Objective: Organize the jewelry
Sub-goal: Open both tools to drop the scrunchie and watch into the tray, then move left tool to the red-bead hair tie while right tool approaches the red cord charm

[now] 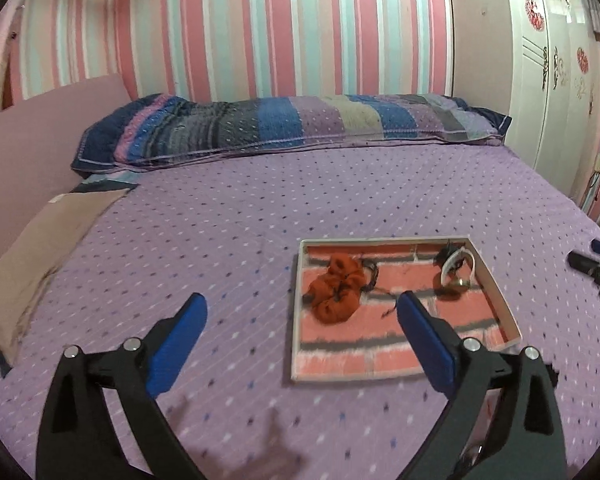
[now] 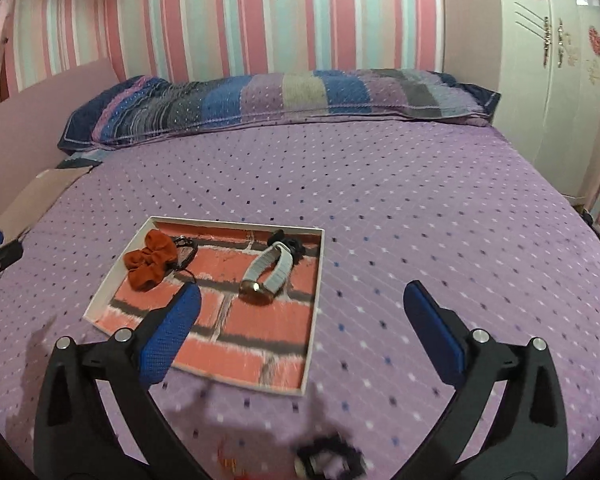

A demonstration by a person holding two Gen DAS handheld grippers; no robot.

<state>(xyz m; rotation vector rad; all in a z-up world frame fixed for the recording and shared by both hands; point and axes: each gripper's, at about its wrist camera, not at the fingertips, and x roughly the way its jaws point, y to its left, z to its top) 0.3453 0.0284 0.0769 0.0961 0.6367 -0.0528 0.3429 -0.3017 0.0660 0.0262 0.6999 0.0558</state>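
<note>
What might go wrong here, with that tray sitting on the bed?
The shallow tray rests on a soft bedspread, so a nudge from a gripper might tip it and spill the watch or orange scrunchie. A dark, blurred item lies outside the tray, near the right gripper, and might be overlooked.

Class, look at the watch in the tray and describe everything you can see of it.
The watch has a pale grey ribbed strap, looped closed, and a round metallic case facing the camera. It lies on its side on the brick-patterned floor of the shallow white-walled tray, towards the far right corner, beside a small black item. Neither claw touches it.
</note>
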